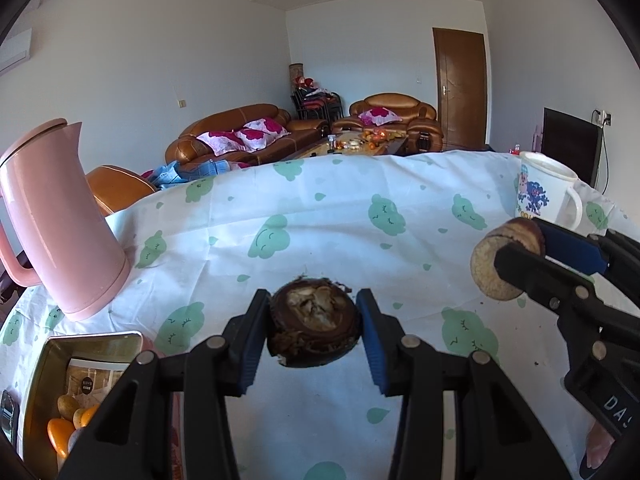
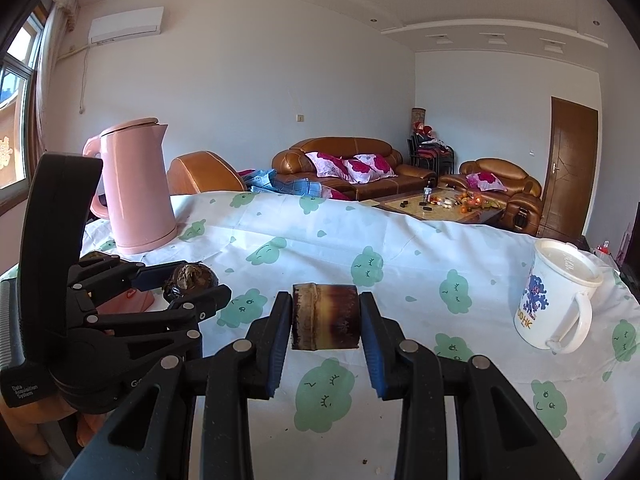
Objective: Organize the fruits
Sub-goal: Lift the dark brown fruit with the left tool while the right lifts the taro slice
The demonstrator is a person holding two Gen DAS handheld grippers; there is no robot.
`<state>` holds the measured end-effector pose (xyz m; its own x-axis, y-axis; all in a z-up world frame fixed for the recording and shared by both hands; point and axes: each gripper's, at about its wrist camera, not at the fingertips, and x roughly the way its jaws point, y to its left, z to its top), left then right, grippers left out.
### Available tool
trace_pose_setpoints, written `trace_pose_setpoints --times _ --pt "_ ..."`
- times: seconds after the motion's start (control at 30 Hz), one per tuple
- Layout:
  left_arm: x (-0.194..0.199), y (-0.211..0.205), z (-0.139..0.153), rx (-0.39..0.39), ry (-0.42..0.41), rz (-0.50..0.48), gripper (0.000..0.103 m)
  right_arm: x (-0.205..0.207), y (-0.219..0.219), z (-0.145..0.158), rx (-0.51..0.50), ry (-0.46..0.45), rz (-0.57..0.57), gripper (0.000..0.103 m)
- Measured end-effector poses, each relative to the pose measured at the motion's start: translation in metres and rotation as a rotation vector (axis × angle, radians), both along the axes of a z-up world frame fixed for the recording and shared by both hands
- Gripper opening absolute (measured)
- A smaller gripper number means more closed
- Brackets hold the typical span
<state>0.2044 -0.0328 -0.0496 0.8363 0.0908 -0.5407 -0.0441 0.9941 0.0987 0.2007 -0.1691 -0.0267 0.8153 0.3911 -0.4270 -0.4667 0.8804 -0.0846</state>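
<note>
My left gripper (image 1: 314, 330) is shut on a dark brown, rough-skinned round fruit (image 1: 314, 322) with a pale broken top, held above the tablecloth; the same gripper (image 2: 188, 288) and fruit (image 2: 192, 278) show at the left of the right wrist view. My right gripper (image 2: 325, 320) is shut on a short brown cylindrical piece (image 2: 325, 316), like a cut cane section. In the left wrist view that gripper (image 1: 516, 258) and its piece (image 1: 506, 262), pale cut end forward, appear at the right.
A pink kettle (image 1: 60, 216) stands at the table's left. A metal tin (image 1: 60, 384) holding orange and yellow fruits sits at the near left. A white printed mug (image 2: 556, 300) stands at the right. The cloud-print tablecloth (image 2: 400, 248) covers the table; sofas lie beyond.
</note>
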Motion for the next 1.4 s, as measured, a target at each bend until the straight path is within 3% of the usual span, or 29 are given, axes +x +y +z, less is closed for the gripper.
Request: trace_pose_setpoints --times 1.4 --pt "-0.035 -0.002 0.013 0.011 -0.159 0.011 0.046 -0.031 -0.004 0.006 0.022 -0.12 0.007 0.035"
